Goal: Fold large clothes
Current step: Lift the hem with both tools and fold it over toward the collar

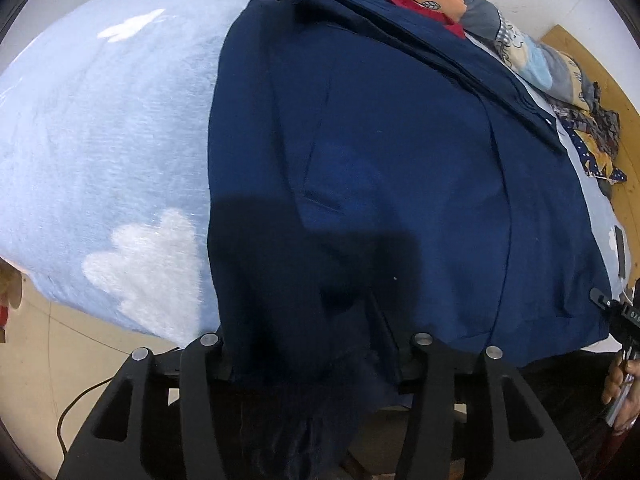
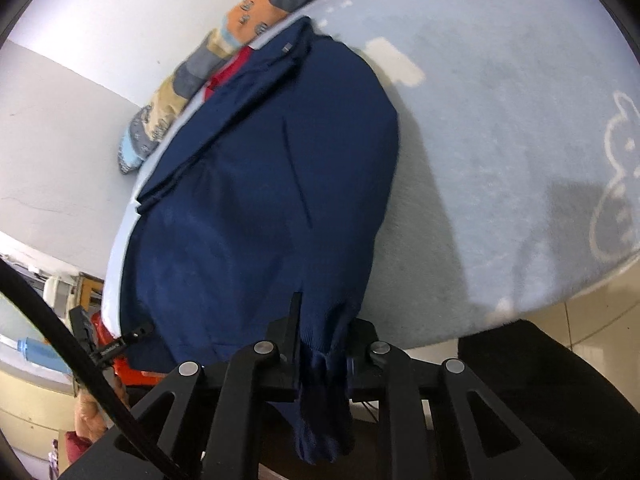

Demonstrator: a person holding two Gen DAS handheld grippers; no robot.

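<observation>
Left wrist: left gripper point(image 1: 316, 356) jaws apart, navy garment point(image 1: 380, 160) hem bunched loosely between them; pads not clearly pressing. Garment spreads ahead over the light-blue blanket point(image 1: 100, 140); patterned quilt point(image 1: 520, 48) beyond.

Right wrist: right gripper point(image 2: 322, 344) clamped on the hem's bunched edge, which hangs below the fingers. Garment extends ahead.

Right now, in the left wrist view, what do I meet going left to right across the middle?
Light blue blanket with white clouds → navy garment → patterned cloth heap → wooden floor.
</observation>
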